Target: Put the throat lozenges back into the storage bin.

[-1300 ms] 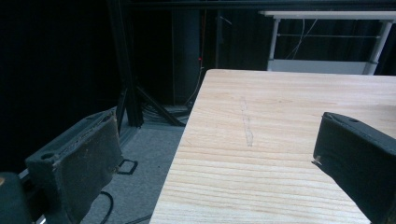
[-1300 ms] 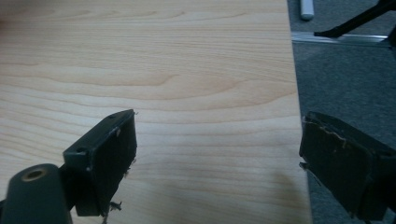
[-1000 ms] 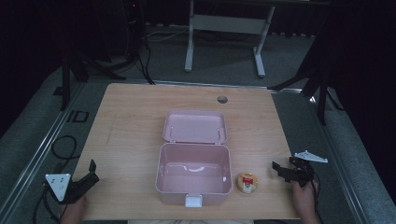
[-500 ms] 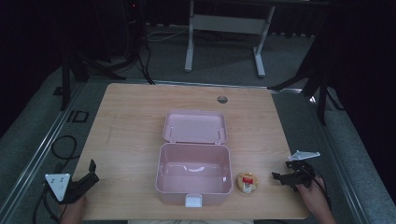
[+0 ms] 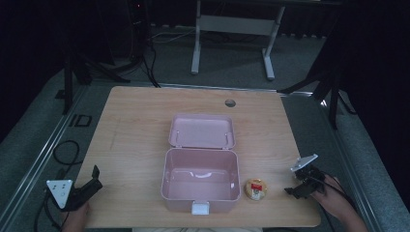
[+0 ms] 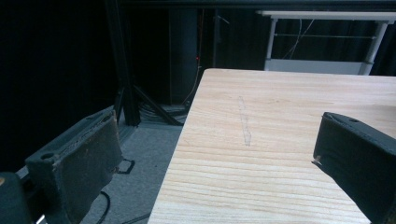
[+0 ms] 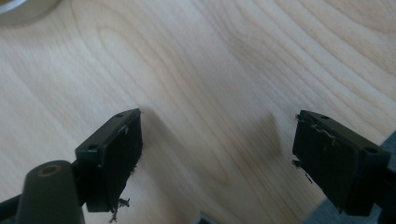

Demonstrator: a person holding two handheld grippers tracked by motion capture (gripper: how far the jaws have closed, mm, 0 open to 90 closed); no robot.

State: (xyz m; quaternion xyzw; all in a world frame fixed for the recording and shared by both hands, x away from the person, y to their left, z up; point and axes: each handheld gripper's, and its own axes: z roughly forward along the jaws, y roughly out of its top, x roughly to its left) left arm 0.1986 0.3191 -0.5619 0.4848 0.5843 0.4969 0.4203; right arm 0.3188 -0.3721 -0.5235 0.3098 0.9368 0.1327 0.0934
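A pink box (image 5: 200,179) sits open, seemingly empty, lid (image 5: 202,131) laid back, a small round tin (image 5: 256,189) just right of it, both grippers gaping: right gripper (image 5: 296,189) beyond the tin, left gripper (image 5: 93,178) well left.

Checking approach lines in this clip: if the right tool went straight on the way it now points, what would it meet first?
The right tool, jaws open, tilts down toward the table, so bare wood likely comes first. Skimming the surface, it would next reach the small round container beside the pink box. Depth is uncertain.
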